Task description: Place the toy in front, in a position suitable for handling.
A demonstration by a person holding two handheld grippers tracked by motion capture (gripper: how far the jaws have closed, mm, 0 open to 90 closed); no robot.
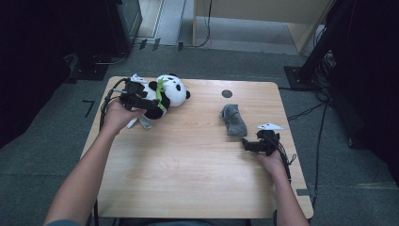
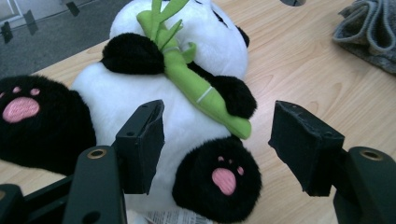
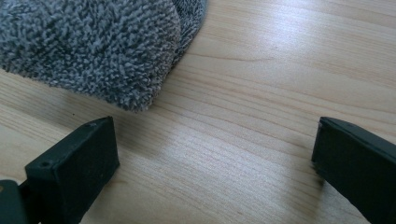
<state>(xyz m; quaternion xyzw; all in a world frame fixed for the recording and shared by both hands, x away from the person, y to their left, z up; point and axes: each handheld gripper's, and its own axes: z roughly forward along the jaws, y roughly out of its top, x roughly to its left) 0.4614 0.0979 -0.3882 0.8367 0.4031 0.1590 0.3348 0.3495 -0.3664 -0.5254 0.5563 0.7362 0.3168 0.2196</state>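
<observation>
A black-and-white panda plush (image 1: 168, 91) (image 2: 154, 93) with a green bamboo stalk (image 2: 196, 91) lies on its back at the far left of the wooden table (image 1: 188, 155). My left gripper (image 1: 153, 104) (image 2: 217, 149) is open right at the panda's lower body, its jaws spread around one black foot (image 2: 219, 182) without closing on it. A grey fuzzy sock (image 1: 233, 119) (image 3: 88, 46) lies at the right middle. My right gripper (image 1: 247, 143) (image 3: 215, 163) rests open on the table just short of the sock's near end, nothing between its jaws.
A dark round hole (image 1: 227, 93) sits in the table's far edge area. A white tag (image 2: 173, 217) pokes from under the panda. Cables trail from both grippers. Black stands (image 1: 324, 42) and dark equipment surround the table on the grey floor.
</observation>
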